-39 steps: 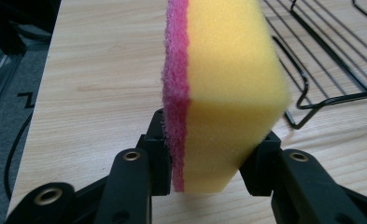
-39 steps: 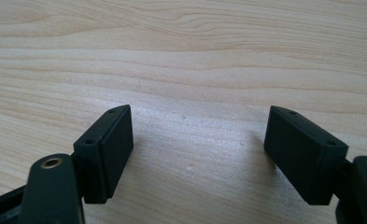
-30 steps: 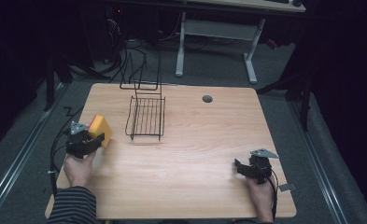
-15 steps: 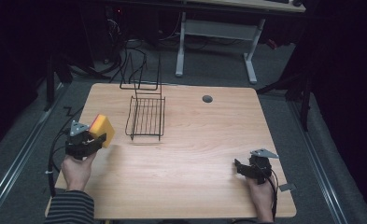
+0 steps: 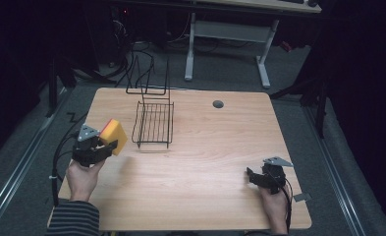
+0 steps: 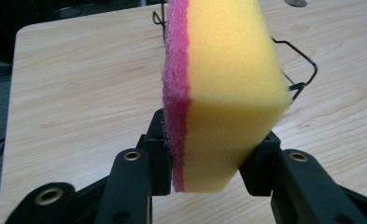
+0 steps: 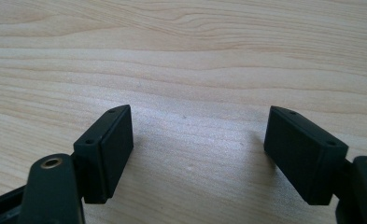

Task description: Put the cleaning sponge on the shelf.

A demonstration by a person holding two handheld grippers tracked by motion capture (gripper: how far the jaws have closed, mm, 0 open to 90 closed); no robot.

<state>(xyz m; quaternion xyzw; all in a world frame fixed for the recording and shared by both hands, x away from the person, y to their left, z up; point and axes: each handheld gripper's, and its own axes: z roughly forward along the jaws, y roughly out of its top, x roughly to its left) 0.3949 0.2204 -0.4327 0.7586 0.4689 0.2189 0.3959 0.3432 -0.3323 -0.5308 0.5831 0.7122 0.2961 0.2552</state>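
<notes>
Clearly clamped between the two black jaws of the left gripper — a yellow sponge with a pink scouring face, seen again up close in the left gripper view as sponge and left gripper. Gripped at its lower end, pink layer against one pad, yellow foam against the other, most of the block standing up beyond the fingertips. Held clear above the wooden table, over its left side, just left of the black wire rack and apart from it. Behind the sponge in the left gripper view, part of a rack wire visible on the far right.

Held from below by the left hand, striped sleeve at the near edge.

Over at the near right of the table — the right gripper, low above the wood, well apart from sponge and rack. Spread wide in the right gripper view, nothing between the pads except bare wood grain. Farther back, near the table's far edge, a small round grey grommet.
</notes>
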